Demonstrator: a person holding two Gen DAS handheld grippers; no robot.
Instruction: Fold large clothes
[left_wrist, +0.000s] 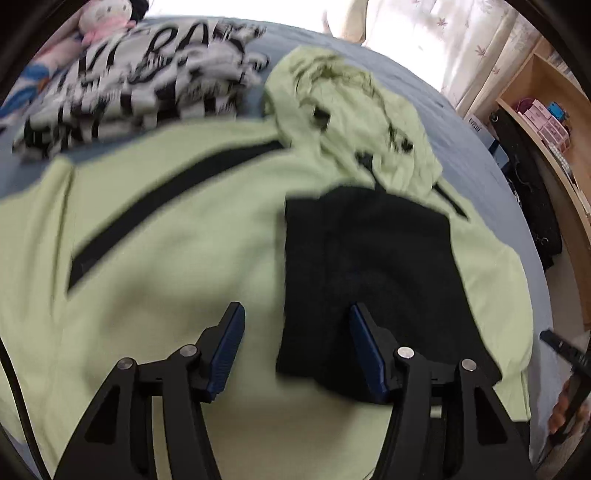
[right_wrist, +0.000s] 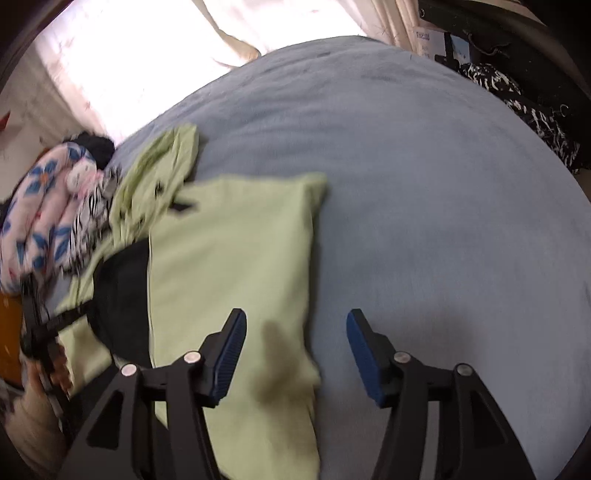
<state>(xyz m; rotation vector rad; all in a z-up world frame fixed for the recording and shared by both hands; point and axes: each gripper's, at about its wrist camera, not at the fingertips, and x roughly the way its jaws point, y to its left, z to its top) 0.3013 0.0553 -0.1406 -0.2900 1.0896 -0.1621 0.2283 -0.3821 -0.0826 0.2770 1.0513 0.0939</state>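
We see the green hoodie (left_wrist: 177, 229) spread flat on the blue bed (right_wrist: 424, 192), its hood (left_wrist: 343, 110) crumpled at the far end and a black panel (left_wrist: 369, 266) lying on its chest. Our left tongs (left_wrist: 297, 314) hang spread above it, one finger over green cloth and the other over the black panel, gripping nothing. Our right tongs (right_wrist: 295, 319) are also spread and empty, hovering over the hoodie's folded edge (right_wrist: 236, 258) where it meets bare bed. Beyond the hoodie lies a black-and-white striped garment (left_wrist: 140, 85) with large script lettering, too blurred for us to read, and a plush doll (left_wrist: 103, 18)
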